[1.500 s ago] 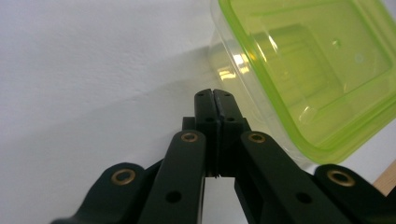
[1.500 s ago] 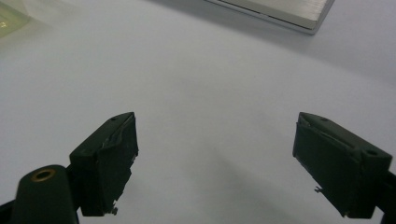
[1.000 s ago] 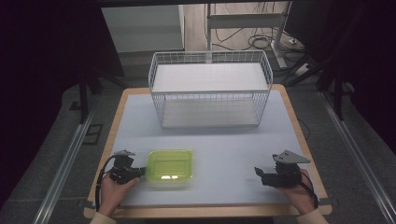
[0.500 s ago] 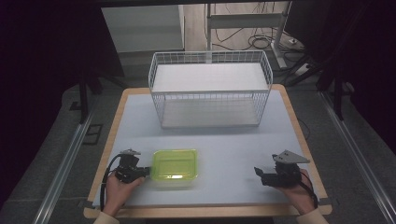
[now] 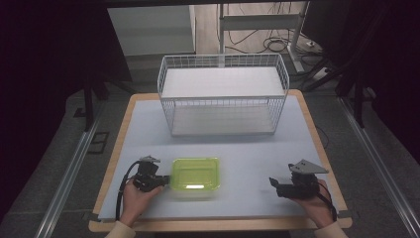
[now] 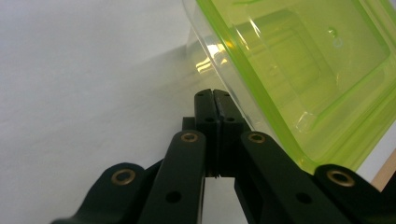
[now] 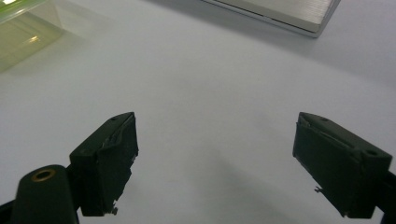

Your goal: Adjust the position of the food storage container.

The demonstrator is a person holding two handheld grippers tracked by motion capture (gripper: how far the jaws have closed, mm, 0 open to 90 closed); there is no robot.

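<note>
1. The green-lidded container [image 5: 195, 174] sits near the table's [image 5: 247, 148] near-left edge.
2. The left gripper [image 5: 161, 181], jaws pressed together with nothing between, touches the container's left side.
3. The right gripper [image 5: 274, 184], jaws apart, rests at near right.

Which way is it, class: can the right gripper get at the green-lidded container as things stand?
Probably yes. The right gripper has its jaws open and points toward the green-lidded container, with bare table between them. The left gripper sits at the far side.
</note>
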